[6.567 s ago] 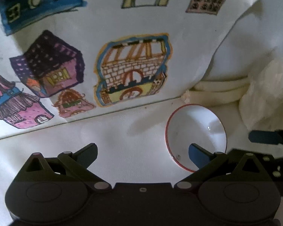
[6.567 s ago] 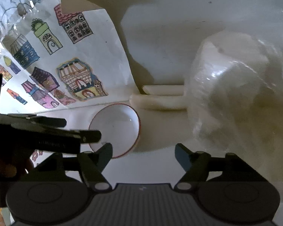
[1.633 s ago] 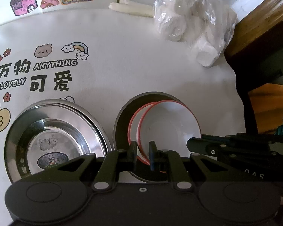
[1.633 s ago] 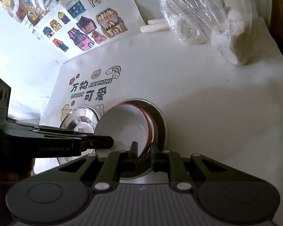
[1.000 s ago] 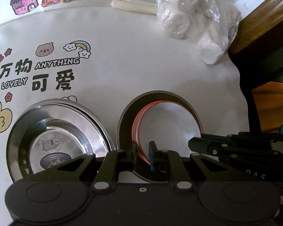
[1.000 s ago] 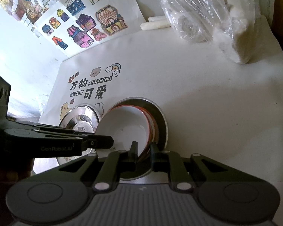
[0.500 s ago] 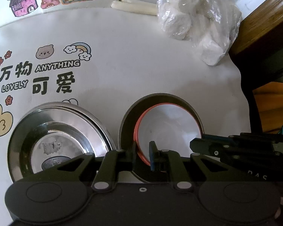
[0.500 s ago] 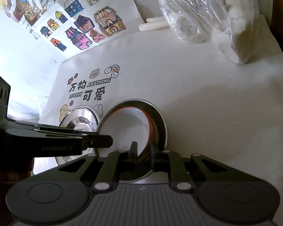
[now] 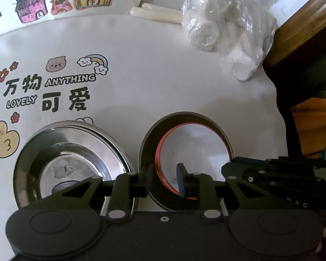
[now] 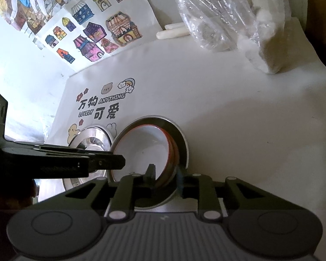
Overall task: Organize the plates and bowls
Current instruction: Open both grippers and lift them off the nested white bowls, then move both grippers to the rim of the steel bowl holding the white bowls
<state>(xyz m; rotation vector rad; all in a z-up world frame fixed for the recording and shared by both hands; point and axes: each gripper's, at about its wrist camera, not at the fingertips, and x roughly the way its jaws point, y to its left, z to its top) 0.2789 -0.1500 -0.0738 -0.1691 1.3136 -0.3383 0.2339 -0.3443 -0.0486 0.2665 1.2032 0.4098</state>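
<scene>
While both sets of jaws are opening, the left gripper point(image 9: 164, 179) and right gripper point(image 10: 165, 175) straddle the near rim of the red-rimmed white bowl point(image 9: 193, 152), pads released. It sits nested inside a steel bowl point(image 9: 180, 117), lower centre of frame, beside a steel plate point(image 9: 32, 152).

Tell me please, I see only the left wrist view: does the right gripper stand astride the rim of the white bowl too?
Observer: Yes. The right wrist view shows the right gripper with one finger inside the white bowl and one outside. Its jaws are opening, and the pads are off the wall.
Operator: What hangs above the sheet of houses?
Observer: A second coloured picture, cut by the edge of the frame.
</scene>
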